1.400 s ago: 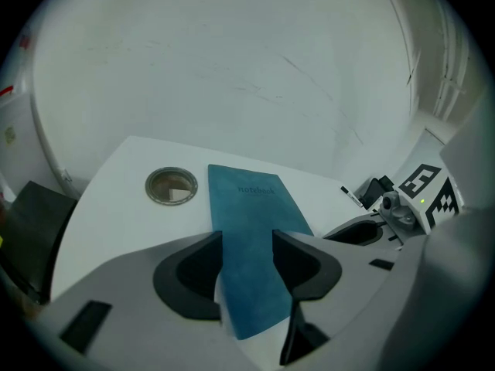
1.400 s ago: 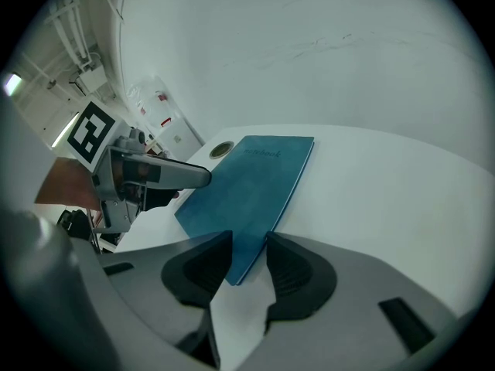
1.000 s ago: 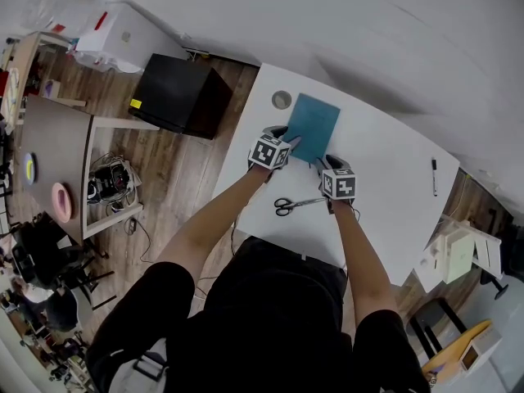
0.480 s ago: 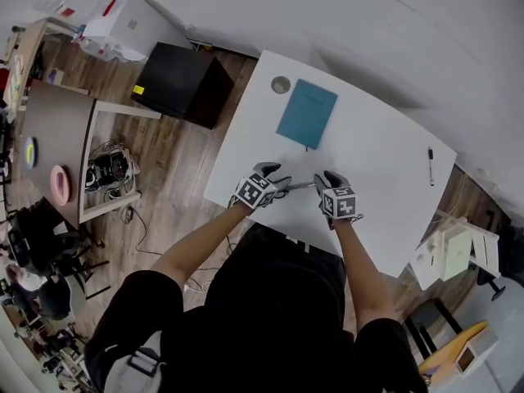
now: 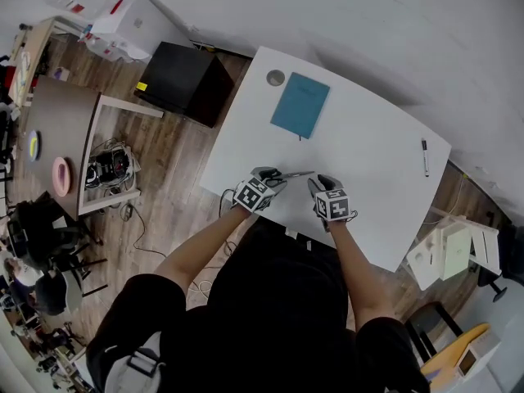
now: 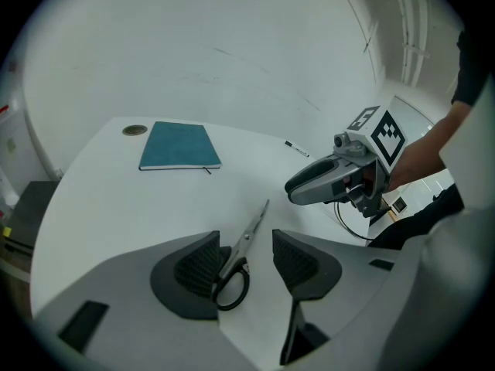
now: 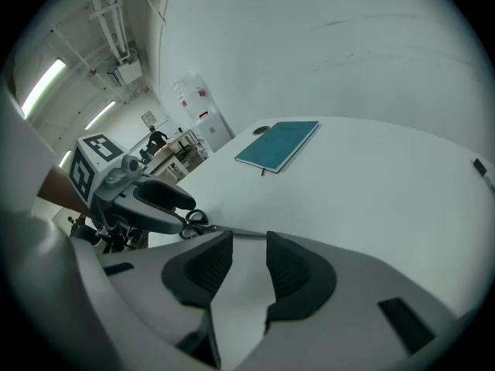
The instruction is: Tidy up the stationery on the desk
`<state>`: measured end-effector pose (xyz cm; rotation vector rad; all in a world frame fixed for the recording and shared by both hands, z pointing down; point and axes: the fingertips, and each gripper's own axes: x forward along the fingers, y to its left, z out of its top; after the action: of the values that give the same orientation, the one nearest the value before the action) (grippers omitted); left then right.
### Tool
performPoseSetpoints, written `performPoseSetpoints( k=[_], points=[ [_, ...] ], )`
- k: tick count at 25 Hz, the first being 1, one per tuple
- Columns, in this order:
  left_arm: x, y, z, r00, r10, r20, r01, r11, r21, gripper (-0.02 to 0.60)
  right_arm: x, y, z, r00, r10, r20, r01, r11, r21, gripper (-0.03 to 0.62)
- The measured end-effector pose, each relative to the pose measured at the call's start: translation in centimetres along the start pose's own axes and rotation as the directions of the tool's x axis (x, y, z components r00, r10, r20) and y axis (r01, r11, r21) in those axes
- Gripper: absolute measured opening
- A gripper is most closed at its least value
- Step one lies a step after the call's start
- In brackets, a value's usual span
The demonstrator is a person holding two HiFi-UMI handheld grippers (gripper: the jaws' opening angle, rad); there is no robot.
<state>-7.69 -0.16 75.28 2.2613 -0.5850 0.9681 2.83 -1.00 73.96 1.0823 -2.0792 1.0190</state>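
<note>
Left gripper view shows your left gripper [image 6: 246,244] with its jaws wide apart. The scissors [image 6: 238,252] lie flat on the white desk [image 6: 108,207], right between the two jaws. The black handle loop sits close up against the pad on the left side of the picture. The other pad is clear of the scissors. The shiny blades point away from you, toward the far side of the desk.

Your right gripper [image 7: 249,247] has its jaws apart too, with only bare desk between them. It hangs just beside the left gripper, and the blade tips point across toward it.

Past the scissors, near the far edge of the desk, lies a blue-green notebook [image 5: 300,105]. It is closed and flat. A small round hole cover [image 5: 276,78] sits in the desk just beside the notebook's far corner. A pen [image 5: 424,156] lies well apart from the rest, near the right end of the desk.

A black box [image 5: 182,83] stands on the wooden floor [image 5: 176,178] by the desk's left end.
</note>
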Motion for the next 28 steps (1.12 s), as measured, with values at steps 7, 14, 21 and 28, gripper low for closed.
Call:
performPoseSetpoints(
  k=[7, 14, 21, 28],
  points=[
    [2.6, -3.3, 1.5, 0.999, -0.034, 0.027, 0.035, 0.997, -0.076, 0.207, -3.6, -4.0, -1.5, 0.998, -0.052, 0.025, 0.051, 0.998, 0.036, 0.147],
    [5.2, -6.9, 3.5, 0.998, -0.054, 0.025, 0.056, 0.995, -0.077, 0.207, -7.9, -10.0, -2.8, 0.990, -0.124, 0.063, 0.117, 0.988, 0.096, 0.147],
    [7.6, -10.1, 5.5, 0.998, -0.058, 0.029, 0.060, 0.994, -0.090, 0.207, -15.0, -21.8, -2.9, 0.950, -0.281, 0.136, 0.241, 0.937, 0.252, 0.147],
    [10.3, -13.0, 8.0, 0.998, -0.038, 0.043, 0.042, 0.995, -0.090, 0.207, -20.7, -31.8, -3.4, 0.908, -0.389, 0.156, 0.324, 0.887, 0.330, 0.147]
  ],
)
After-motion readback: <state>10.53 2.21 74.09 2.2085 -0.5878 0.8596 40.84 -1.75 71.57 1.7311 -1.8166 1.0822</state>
